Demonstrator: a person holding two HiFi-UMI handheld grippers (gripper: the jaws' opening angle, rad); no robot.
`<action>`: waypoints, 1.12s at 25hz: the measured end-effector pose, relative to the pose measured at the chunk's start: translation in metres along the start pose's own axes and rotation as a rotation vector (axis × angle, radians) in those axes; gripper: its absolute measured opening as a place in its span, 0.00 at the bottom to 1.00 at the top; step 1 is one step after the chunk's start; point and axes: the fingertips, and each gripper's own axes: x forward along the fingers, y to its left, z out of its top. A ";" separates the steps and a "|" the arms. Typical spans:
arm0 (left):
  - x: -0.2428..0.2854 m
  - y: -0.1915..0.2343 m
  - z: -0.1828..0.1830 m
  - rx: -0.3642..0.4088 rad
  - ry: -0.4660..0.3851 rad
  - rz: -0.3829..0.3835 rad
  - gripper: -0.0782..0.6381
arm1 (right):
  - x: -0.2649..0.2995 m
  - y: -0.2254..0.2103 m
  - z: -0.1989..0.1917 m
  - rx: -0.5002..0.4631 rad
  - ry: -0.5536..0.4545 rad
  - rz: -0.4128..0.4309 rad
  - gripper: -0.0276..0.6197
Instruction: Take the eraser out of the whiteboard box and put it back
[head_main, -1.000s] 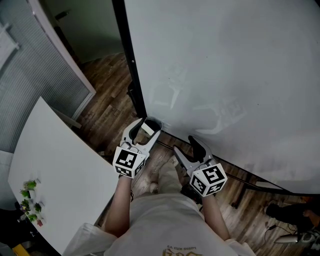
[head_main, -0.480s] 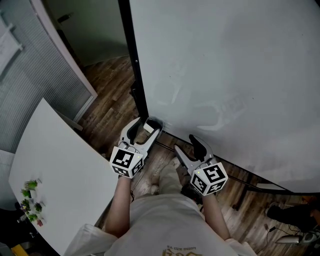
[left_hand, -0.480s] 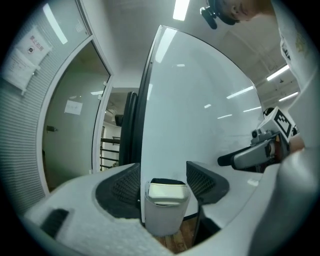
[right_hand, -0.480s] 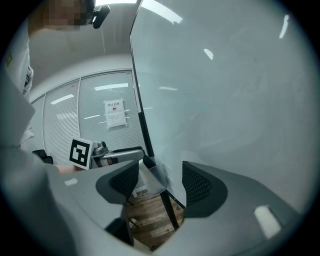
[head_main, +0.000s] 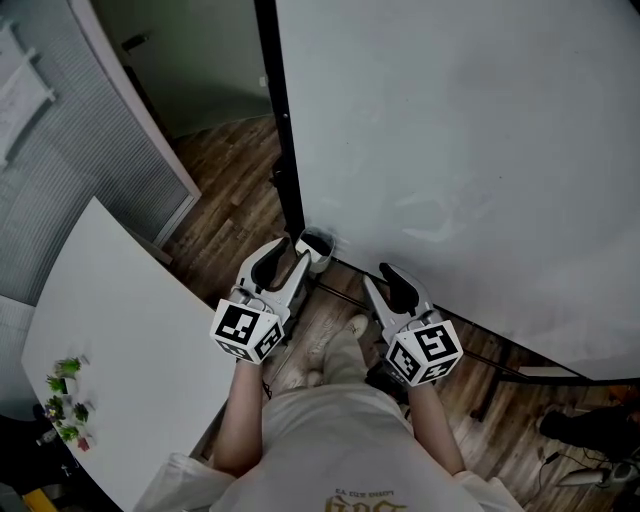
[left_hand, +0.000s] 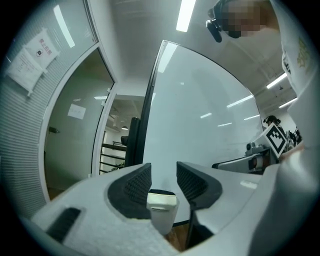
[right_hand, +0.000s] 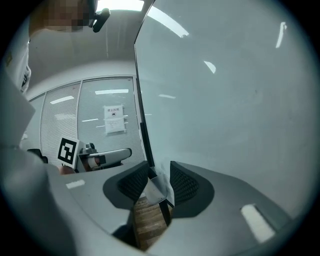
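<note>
A small white whiteboard box (head_main: 316, 247) hangs at the lower left corner of the whiteboard (head_main: 480, 140), beside its black frame. My left gripper (head_main: 293, 252) points level at it, just short of it; its jaws are closing with nothing between the pads. In the left gripper view the box (left_hand: 161, 210) shows through the gap, dark at its open top; I cannot make out the eraser. My right gripper (head_main: 380, 275) sits to the right, near the board's bottom edge, with its jaws closing on nothing. The box (right_hand: 155, 192) shows beyond that gap too.
A white table (head_main: 110, 330) with small plants (head_main: 65, 400) stands at the left. A glass partition with blinds (head_main: 60, 150) rises behind it. The whiteboard's stand leg (head_main: 520, 370) runs over the wooden floor at the right. The person's feet (head_main: 340, 340) are below the grippers.
Both grippers' jaws have narrowed. The left gripper has risen and drawn back a little, so the box now lies just ahead of its tips rather than between them.
</note>
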 end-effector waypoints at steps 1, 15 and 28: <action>-0.003 0.000 0.002 0.000 -0.008 0.009 0.31 | -0.002 0.000 0.002 -0.007 -0.010 -0.009 0.26; -0.019 -0.002 -0.001 0.026 0.053 0.010 0.12 | -0.014 -0.003 0.015 -0.046 -0.046 -0.067 0.06; -0.017 -0.001 -0.010 -0.006 0.087 -0.008 0.12 | -0.013 0.001 0.016 -0.044 -0.046 -0.067 0.06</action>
